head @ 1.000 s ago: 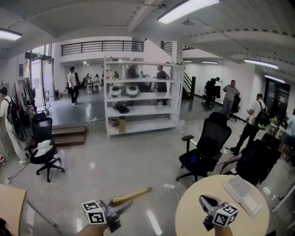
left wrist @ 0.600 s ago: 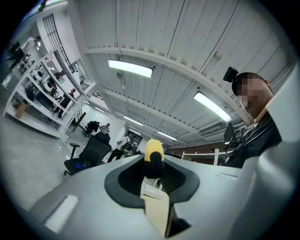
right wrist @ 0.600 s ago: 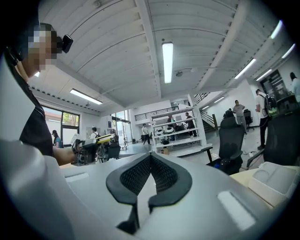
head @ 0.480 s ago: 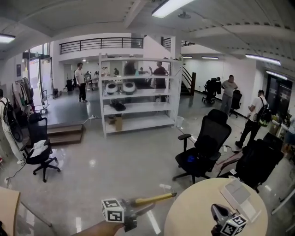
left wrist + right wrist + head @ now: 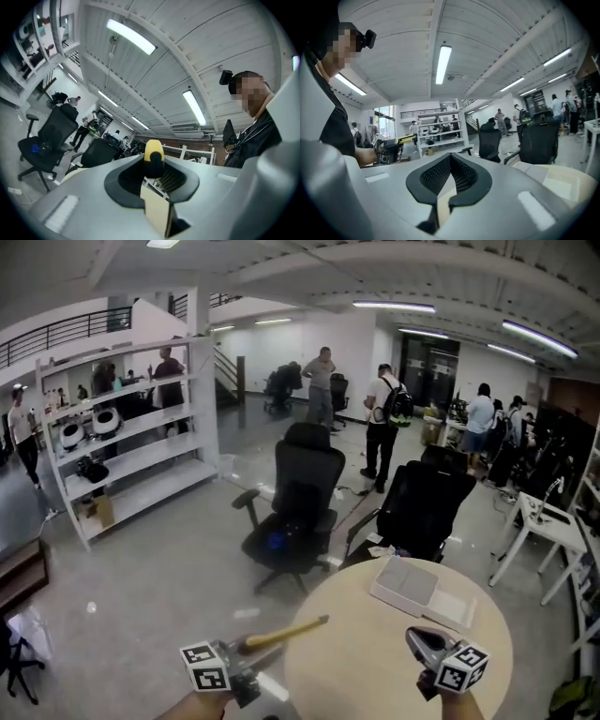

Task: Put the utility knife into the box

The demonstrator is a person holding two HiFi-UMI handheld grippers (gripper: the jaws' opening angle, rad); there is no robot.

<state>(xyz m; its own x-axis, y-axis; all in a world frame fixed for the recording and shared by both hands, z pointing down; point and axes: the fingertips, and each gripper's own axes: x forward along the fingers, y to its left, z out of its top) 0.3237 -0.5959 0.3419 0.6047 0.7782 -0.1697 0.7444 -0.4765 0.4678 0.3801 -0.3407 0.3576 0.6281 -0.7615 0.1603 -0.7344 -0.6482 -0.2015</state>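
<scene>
The utility knife is yellow with a black slider and sticks out level from my left gripper, which is shut on it at the bottom left of the head view. Its tip reaches over the near-left edge of the round beige table. In the left gripper view the knife stands between the dark pads. The flat white box lies on the far side of the table. My right gripper hovers over the table's near right part, its jaws shut with nothing between them.
Two black office chairs stand just beyond the table. A white shelving unit is at the left, a white desk at the right. Several people stand further back in the hall.
The view has swung right, bringing the table and box toward the middle. Both grippers moved with it, and the knife tip now hangs over the table edge.
</scene>
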